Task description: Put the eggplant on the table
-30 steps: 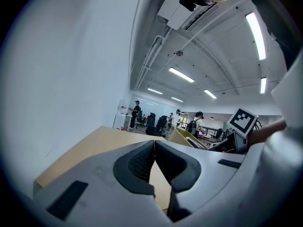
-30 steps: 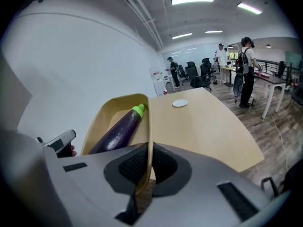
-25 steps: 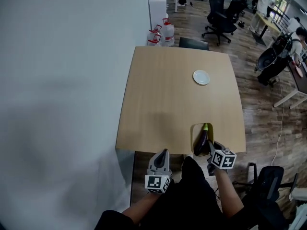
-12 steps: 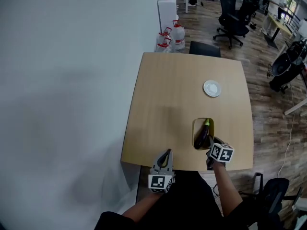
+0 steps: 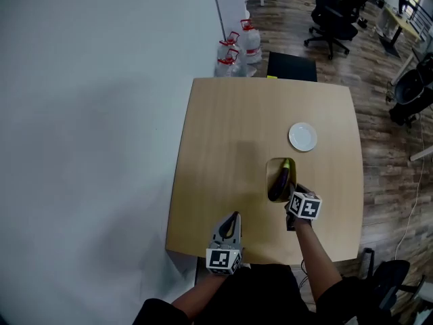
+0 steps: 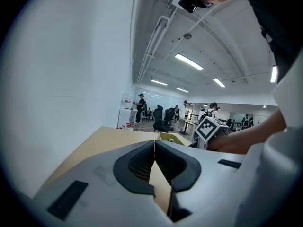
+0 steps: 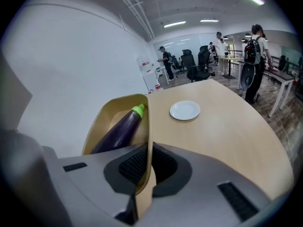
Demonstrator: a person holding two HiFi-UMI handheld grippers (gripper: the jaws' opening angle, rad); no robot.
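A dark purple eggplant (image 5: 280,179) with a green stem lies in a pale wooden oval tray (image 5: 270,175), held over the light wooden table (image 5: 223,141). My right gripper (image 5: 289,212) is shut on the tray's near rim. In the right gripper view the rim of the tray (image 7: 144,126) runs between the jaws and the eggplant (image 7: 118,129) lies inside it. My left gripper (image 5: 231,223) is shut with nothing in it, above the table's near edge, left of the tray. In the left gripper view its jaws meet at the left gripper (image 6: 155,148), and the tray (image 6: 171,137) shows beyond.
A small white plate (image 5: 302,137) sits on the table's right side, just beyond the tray; the plate (image 7: 184,110) also shows in the right gripper view. A white wall runs along the left. Water jugs (image 5: 233,49), a black chair (image 5: 291,66) and office chairs stand past the far edge.
Both grippers have moved forward from the table's near edge out over the tabletop, the right one carrying the tray with the eggplant closer to the white plate.
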